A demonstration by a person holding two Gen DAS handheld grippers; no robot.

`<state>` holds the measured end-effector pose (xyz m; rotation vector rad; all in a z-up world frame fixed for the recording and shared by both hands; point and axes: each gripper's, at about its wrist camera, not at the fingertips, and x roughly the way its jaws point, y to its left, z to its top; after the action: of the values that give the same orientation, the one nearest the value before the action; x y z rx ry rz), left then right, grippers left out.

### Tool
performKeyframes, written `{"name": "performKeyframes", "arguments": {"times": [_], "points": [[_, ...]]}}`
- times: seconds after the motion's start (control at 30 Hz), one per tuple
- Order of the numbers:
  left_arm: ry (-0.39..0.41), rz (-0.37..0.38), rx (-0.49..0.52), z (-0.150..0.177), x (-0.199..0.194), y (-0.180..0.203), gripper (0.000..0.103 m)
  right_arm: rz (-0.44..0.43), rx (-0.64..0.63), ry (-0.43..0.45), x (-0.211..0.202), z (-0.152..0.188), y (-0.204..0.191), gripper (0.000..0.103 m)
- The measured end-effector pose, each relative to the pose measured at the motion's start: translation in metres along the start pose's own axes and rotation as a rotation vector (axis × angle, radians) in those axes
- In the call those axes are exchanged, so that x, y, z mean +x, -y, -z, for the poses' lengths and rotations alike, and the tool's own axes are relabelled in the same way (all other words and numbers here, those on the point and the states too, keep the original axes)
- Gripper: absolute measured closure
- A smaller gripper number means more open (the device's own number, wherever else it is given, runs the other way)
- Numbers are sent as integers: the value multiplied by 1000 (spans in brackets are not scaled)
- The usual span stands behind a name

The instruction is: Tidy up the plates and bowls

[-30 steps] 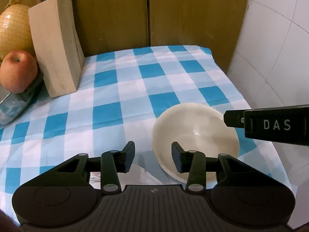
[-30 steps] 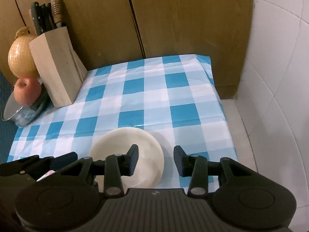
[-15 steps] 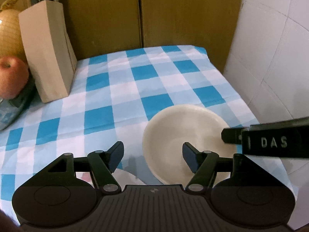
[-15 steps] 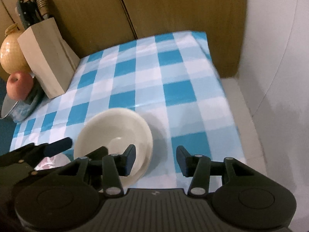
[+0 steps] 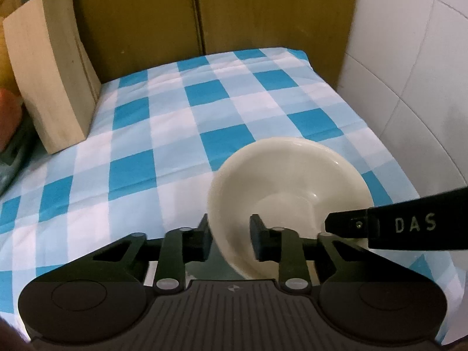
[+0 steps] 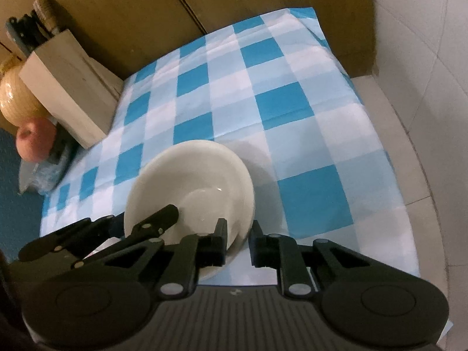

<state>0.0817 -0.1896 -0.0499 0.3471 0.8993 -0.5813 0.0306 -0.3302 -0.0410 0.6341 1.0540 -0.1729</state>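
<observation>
Since the earlier frames, both grippers had been closed in on the bowl (image 5: pixel 288 187). Its rim was clamped on the near left by the left gripper (image 5: pixel 229 241) and on the near right by the right gripper (image 6: pixel 237 241), apparently for a steady two-sided lift. Beneath it lay the checked cloth (image 5: pixel 175 122); beyond were seen a knife block (image 5: pixel 46 99), a wooden wall (image 5: pixel 263 11) and white tiles (image 5: pixel 409 58).
</observation>
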Motion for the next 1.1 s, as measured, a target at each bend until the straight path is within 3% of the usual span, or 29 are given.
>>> {"name": "performKeyframes", "arguments": {"times": [0.33,0.67,1.1], "points": [[150,-19,0,-12,-48,1,68,-41,-39,68,-21,0,-12,89],[173,-61,-14,-1,-70,-7,65,-65,-104,74,-26,7,-35,89],[149,-128,-84,40,-103,-43,64,-107,-281,-11,-14,42,-87,89]]}}
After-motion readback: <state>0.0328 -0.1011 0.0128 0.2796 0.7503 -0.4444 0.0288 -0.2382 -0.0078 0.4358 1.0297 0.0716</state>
